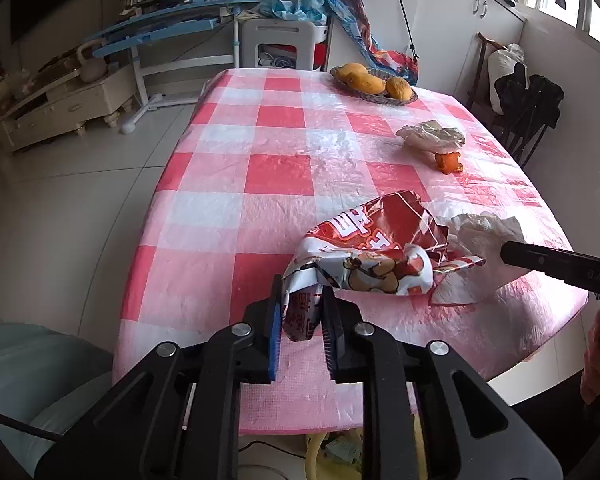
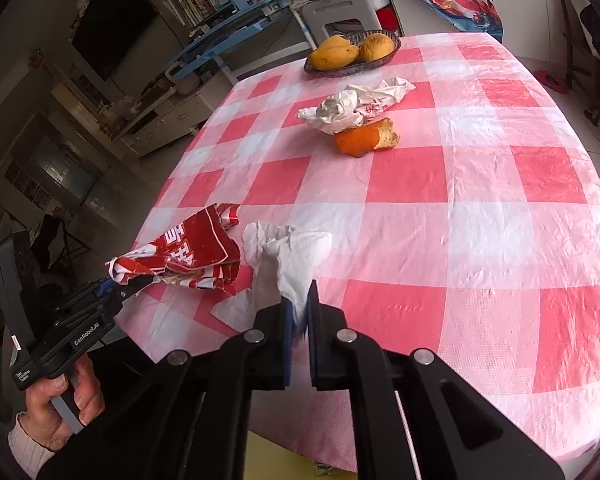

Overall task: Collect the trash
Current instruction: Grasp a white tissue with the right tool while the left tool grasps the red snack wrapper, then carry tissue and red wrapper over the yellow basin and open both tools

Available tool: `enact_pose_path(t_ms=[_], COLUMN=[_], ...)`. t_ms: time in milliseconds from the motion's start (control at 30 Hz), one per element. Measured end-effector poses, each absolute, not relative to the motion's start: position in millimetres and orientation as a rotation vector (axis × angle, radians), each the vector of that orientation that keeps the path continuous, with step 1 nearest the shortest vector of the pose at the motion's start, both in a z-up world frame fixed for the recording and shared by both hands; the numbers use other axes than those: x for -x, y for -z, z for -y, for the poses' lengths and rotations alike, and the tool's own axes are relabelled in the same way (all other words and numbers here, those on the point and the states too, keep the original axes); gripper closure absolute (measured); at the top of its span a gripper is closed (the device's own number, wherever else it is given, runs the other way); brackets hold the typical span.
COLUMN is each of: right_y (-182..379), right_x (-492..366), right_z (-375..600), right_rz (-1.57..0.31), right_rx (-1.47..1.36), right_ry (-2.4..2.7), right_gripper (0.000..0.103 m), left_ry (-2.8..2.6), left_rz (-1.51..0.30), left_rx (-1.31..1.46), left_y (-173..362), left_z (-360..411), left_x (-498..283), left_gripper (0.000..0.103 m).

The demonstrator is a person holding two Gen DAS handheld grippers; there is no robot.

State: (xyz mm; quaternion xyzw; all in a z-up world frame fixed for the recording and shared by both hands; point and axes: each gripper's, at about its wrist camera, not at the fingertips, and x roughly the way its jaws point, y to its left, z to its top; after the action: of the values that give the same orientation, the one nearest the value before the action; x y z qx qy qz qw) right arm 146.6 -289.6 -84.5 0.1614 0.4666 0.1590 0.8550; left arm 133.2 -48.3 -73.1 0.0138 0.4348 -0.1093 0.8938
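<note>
My left gripper (image 1: 302, 300) is shut on the end of a crumpled red and white snack wrapper (image 1: 372, 248), which lies at the near edge of the pink checked tablecloth (image 1: 260, 168). The wrapper also shows in the right wrist view (image 2: 188, 252), with the left gripper (image 2: 130, 286) pinching it. My right gripper (image 2: 298, 300) is shut on a crumpled white tissue (image 2: 288, 256), just right of the wrapper. The tissue also shows in the left wrist view (image 1: 488, 236). Farther off lie a crumpled white paper (image 2: 356, 108) and an orange peel (image 2: 366, 138).
A basket of mangoes (image 2: 350, 54) stands at the far end of the table. A white stool (image 1: 278, 42) and a blue desk (image 1: 172, 28) stand beyond the table. A dark chair (image 1: 524, 96) stands at the right side.
</note>
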Motion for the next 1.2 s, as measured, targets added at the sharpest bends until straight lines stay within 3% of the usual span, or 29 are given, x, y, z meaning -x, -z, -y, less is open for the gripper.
enact_pose_path(t_ms=[67,100,200,300,333,367,467,1200], right_y=[85.9,86.6,89.4,90.5,90.7,90.5,87.9,54.7], right_x=[-145.5,-145.0,-144.4,-142.1,-141.2,-140.7,-136.3,-7.7], right_z=[288.3,286.8,281.8,279.8,279.7,279.5,278.7,249.7], right_rz=[-0.976,-0.973,-0.975,-0.971,-0.969,-0.966,-0.955,-0.868], right_rx=[-0.34,-0.333,-0.309,-0.291,-0.288,-0.284,-0.273,-0.247], right_ry=[-0.33,-0.325,-0.325,-0.325,-0.33,-0.332,-0.338,-0.382], right_gripper=[0.073,0.069,0.069,0.072,0.079,0.086,0.093,0.094], left_ry=[0.226,0.225,0.225,0.244,0.255,0.262,0.275,0.277], left_rz=[-0.895,-0.891,-0.884,-0.879,-0.885,-0.891,-0.889,-0.836], left_rx=[-0.033,-0.034,-0.034,-0.028,-0.026,-0.023,0.005,0.088], left_y=[73.2,73.3,73.7,75.0,76.5,77.8,77.1,49.8], left_z=[47.7,47.8,48.2,49.8,51.0,52.1,52.5,11.6], left_x=[-132.6,-132.6,-134.8,-134.3,-134.2,-133.5,-127.9,-31.9], left_gripper=[0.078,0.073,0.07,0.07,0.073,0.085,0.088,0.089])
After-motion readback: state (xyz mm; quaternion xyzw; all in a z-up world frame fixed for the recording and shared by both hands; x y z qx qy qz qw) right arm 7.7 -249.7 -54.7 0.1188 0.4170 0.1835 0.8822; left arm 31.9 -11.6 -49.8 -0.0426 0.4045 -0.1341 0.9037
